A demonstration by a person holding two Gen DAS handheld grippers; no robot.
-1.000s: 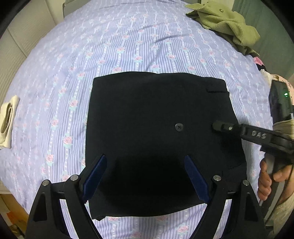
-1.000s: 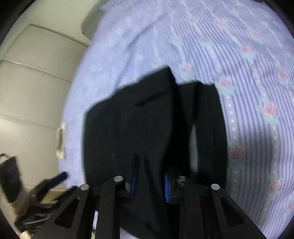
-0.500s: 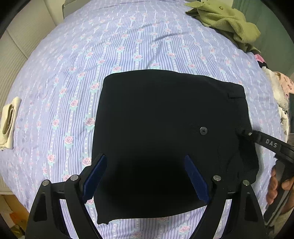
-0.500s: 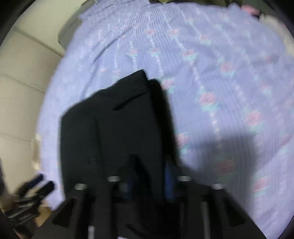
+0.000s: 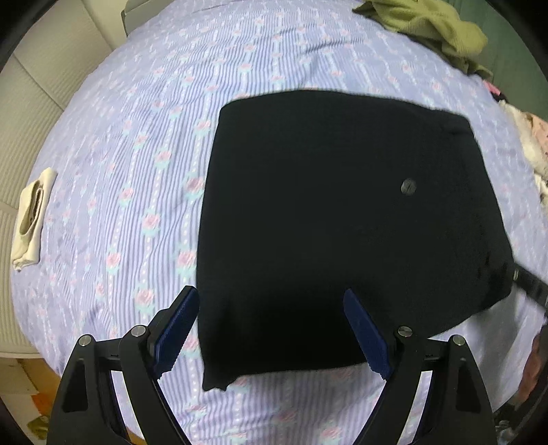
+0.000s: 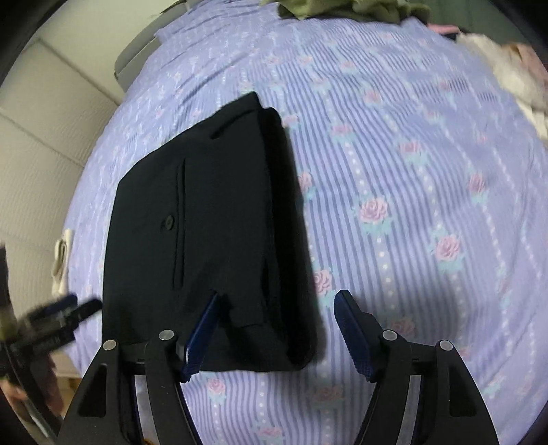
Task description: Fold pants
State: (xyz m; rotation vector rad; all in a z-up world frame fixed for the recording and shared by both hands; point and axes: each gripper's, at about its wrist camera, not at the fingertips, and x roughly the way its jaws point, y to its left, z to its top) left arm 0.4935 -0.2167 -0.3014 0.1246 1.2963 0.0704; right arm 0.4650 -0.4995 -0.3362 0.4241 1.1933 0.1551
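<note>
The black pants [image 5: 335, 222] lie folded into a flat rectangle on the purple floral bedsheet [image 5: 137, 154], a button facing up. My left gripper [image 5: 270, 328] is open, above the pants' near edge, touching nothing. In the right wrist view the pants [image 6: 205, 222] show a back pocket slit and the button. My right gripper [image 6: 277, 328] is open and empty, hovering over the pants' near right corner. The right gripper's tip [image 5: 527, 284] shows at the right edge of the left wrist view.
A green garment [image 5: 431, 24] lies at the bed's far right. White and pink clothes [image 5: 527, 143] lie at the right edge. A folded cream cloth [image 5: 32, 219] lies at the left edge. Beige wall panels [image 6: 41, 137] stand beyond the bed.
My right gripper was shut on the pants' edge and has opened and let go; the fold now lies flat. The pants sit further right in the left view.
</note>
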